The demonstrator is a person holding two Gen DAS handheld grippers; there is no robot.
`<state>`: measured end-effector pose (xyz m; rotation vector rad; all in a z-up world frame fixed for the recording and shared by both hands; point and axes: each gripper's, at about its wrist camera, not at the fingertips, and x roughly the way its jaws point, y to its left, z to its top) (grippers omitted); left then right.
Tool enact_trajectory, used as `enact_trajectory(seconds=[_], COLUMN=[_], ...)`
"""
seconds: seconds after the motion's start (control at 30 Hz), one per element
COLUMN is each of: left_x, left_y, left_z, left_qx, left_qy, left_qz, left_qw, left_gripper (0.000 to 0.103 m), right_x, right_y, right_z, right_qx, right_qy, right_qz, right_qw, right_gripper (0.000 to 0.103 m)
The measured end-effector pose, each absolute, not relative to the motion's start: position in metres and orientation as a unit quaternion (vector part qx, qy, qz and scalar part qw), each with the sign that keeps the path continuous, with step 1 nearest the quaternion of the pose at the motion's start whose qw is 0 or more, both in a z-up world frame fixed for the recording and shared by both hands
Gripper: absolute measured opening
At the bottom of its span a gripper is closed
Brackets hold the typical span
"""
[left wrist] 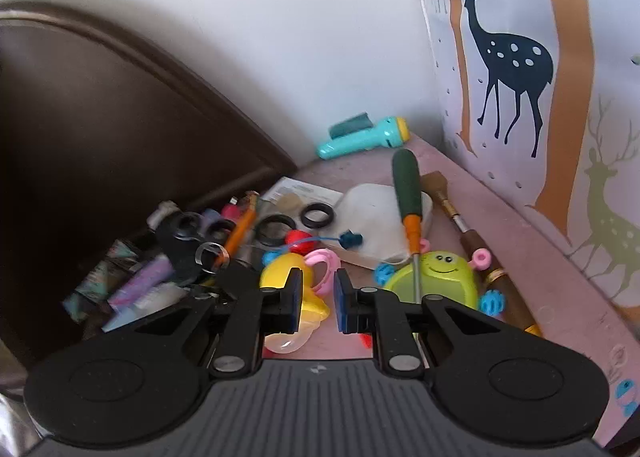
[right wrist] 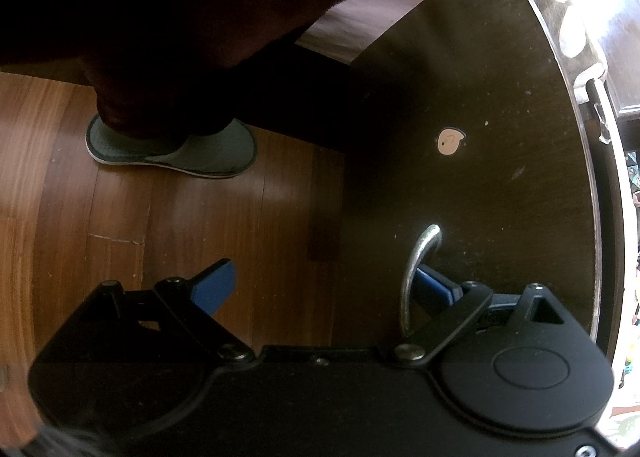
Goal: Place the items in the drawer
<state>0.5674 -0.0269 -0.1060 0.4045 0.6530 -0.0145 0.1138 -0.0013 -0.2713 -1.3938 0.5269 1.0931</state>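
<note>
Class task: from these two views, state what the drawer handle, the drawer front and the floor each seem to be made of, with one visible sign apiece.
Drawer handle: probably polished metal; silvery, with bright highlights along its curve.
Drawer front: dark brown, likely lacquered wood or laminate; smooth, faint sheen, dust specks showing.
Floor: wood or wood-look planks; reddish grain, board seams, glossy reflection.
</note>
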Motion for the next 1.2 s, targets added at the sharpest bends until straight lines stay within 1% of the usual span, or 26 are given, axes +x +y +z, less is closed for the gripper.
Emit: enact_trajectory(seconds=[0.13,0.3,0.53,0.67,0.8,0.87,0.93,0.97,1.2], left_x=[0.558,0.560,0.568,0.578,0.592,0.595,0.592,0.590,0.567], left_y=[-0.031,-0.024,-0.039,-0.049,-0.055,-0.055,-0.052,-0.051,-0.025], left_z=[-0.107,-0.106,-0.115,-0.121,-0.129,-0.131,-0.127,-0.125,-0.087], left_qx=[0.247,0.253,0.342,0.380,0.390,0.382,0.362,0.351,0.213], left_qy=[0.294,0.290,0.265,0.278,0.300,0.306,0.306,0.304,0.313], left_qz=[0.019,0.029,0.038,0.022,0.010,0.006,0.005,0.005,-0.016], left_qw=[0.923,0.923,0.901,0.882,0.871,0.872,0.881,0.886,0.925], left_gripper=[0.015,0.016,0.016,0.016,0.016,0.016,0.007,0.006,0.005], right_x=[0.114,0.114,0.114,0.114,0.113,0.113,0.113,0.113,0.113], right_y=[-0.001,-0.002,-0.001,-0.001,0.000,-0.001,0.000,0.000,0.000], right_z=[-0.271,-0.271,-0.271,-0.272,-0.272,-0.272,-0.272,-0.273,-0.273], right_qx=[-0.601,-0.602,-0.602,-0.602,-0.602,-0.602,-0.602,-0.603,-0.604], right_qy=[0.229,0.229,0.230,0.228,0.228,0.227,0.227,0.227,0.225], right_qz=[0.471,0.471,0.471,0.472,0.472,0.472,0.472,0.472,0.473], right_qw=[0.603,0.603,0.603,0.603,0.603,0.602,0.602,0.602,0.601], right_gripper=[0.098,0.099,0.100,0.100,0.100,0.100,0.101,0.101,0.101])
